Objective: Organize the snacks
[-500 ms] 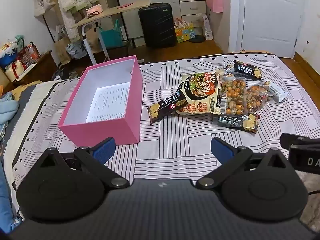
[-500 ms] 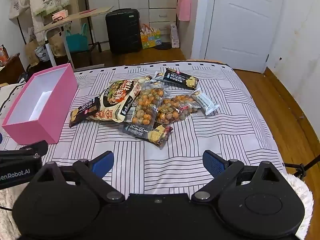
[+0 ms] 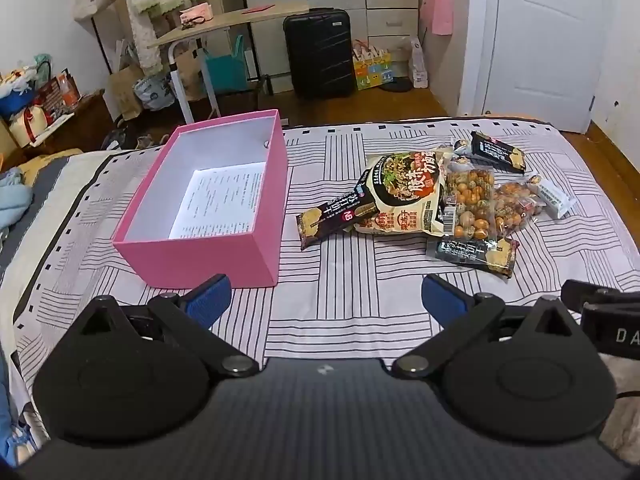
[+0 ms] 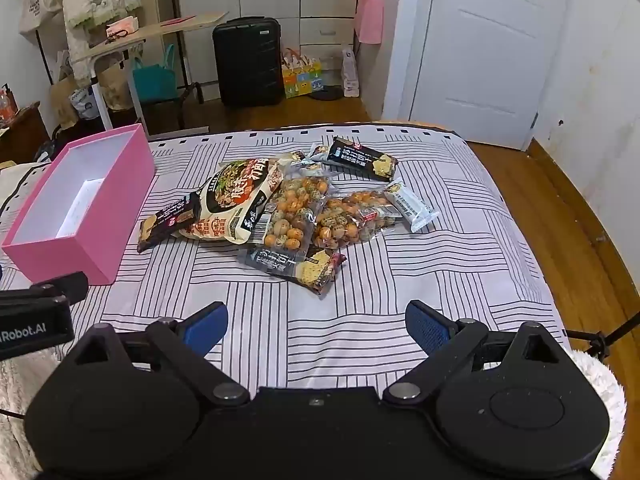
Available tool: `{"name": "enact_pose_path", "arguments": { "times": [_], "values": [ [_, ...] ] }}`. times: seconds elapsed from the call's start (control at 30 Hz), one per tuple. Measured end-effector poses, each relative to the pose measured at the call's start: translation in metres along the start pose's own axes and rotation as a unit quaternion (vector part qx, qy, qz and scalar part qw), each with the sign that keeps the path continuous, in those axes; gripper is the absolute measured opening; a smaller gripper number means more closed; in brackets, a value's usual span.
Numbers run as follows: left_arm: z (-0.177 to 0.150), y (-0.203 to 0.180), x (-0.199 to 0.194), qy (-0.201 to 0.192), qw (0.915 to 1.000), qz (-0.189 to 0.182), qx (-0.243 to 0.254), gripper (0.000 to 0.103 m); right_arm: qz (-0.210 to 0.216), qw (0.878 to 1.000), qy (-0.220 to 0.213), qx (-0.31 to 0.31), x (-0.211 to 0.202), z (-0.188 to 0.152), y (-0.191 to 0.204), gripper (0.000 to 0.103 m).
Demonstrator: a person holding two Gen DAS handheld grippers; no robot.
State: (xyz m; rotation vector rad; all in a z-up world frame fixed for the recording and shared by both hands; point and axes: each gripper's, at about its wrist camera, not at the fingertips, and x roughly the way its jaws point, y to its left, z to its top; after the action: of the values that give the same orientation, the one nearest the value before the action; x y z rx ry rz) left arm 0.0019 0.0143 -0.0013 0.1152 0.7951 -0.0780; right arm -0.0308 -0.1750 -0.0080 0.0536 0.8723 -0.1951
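While both tools hang spread and empty over the bed (image 3: pixel 360 312), the snacks lie heaped beside a pink box.

From the left wrist, the left tool (image 3: pixel 325 298) gapes near the pink box (image 3: pixel 208 248), which holds only a printed sheet (image 3: pixel 222 204); the snack pile (image 3: pixel 432 204) sits apart to its right. From the right wrist, the right tool (image 4: pixel 316 326) stands wide short of a cracker packet (image 4: pixel 296 266) at the pile's near edge.

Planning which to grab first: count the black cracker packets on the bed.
3. One lies nearest the pink box, one at the pile's near edge, one at the far end. Others may hide underneath.
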Motion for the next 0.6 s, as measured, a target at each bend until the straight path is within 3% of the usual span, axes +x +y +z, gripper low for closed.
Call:
{"name": "enact_pose_path", "arguments": {
  "times": [0.3,0.6],
  "values": [
    [-0.004,0.004,0.006,0.016,0.9998,-0.014,-0.006,0.103,-0.022,0.999,-0.012,-0.019,0.0,-0.002,0.006,0.098],
    [-0.012,0.004,0.001,-0.025,0.9996,-0.006,0.012,0.103,-0.022,0.999,-0.01,-0.023,0.001,-0.002,0.007,0.098]
  ]
}}
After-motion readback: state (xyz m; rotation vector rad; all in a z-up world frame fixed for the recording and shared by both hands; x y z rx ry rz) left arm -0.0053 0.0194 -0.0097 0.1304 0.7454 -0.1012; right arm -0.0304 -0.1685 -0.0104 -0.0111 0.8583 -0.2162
